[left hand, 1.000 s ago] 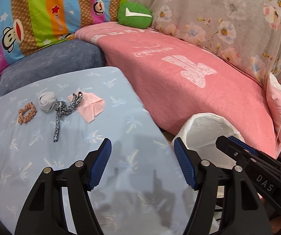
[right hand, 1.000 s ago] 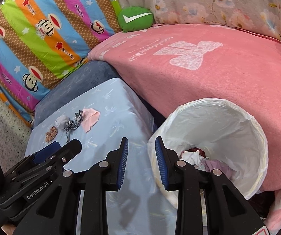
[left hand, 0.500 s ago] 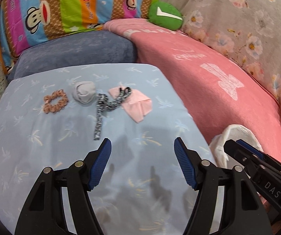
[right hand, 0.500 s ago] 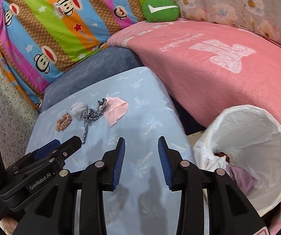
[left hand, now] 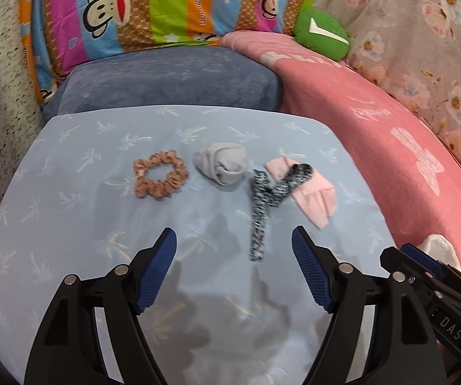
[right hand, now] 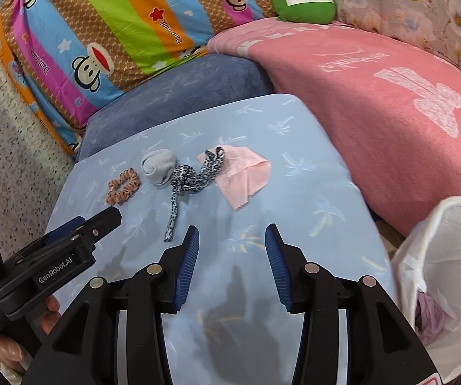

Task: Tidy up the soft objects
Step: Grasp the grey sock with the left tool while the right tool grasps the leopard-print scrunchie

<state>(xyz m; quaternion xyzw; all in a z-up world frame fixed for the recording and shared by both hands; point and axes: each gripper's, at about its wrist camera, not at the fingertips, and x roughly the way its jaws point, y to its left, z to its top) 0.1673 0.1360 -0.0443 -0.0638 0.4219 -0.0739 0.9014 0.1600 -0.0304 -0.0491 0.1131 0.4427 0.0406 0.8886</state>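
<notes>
Four soft things lie in a row on the light blue cloth (left hand: 70, 211): a tan scrunchie (left hand: 160, 179), a rolled grey sock (left hand: 222, 163), a black-and-white speckled band (left hand: 264, 202) and a pink cloth (left hand: 313, 192) under the band's far end. My left gripper (left hand: 234, 266) hovers short of the band with its jaws opening and nothing between them. From the right wrist the same things show: scrunchie (right hand: 123, 186), sock (right hand: 159, 166), band (right hand: 188, 186), pink cloth (right hand: 246, 176). My right gripper (right hand: 231, 263) is opening too, empty, nearer than the pink cloth.
A white-lined bin (right hand: 448, 276) with cloth inside stands at the right, below a pink blanket (right hand: 390, 102). A blue cushion (left hand: 166, 80), a striped monkey-print cover (left hand: 153, 6) and a green pillow (left hand: 321, 33) lie behind. A hand (right hand: 47, 317) holds the left gripper.
Both grippers have swung left, away from the bin and toward the row of soft things, which now sit centred ahead. Both pairs of jaws stand wider than before.
</notes>
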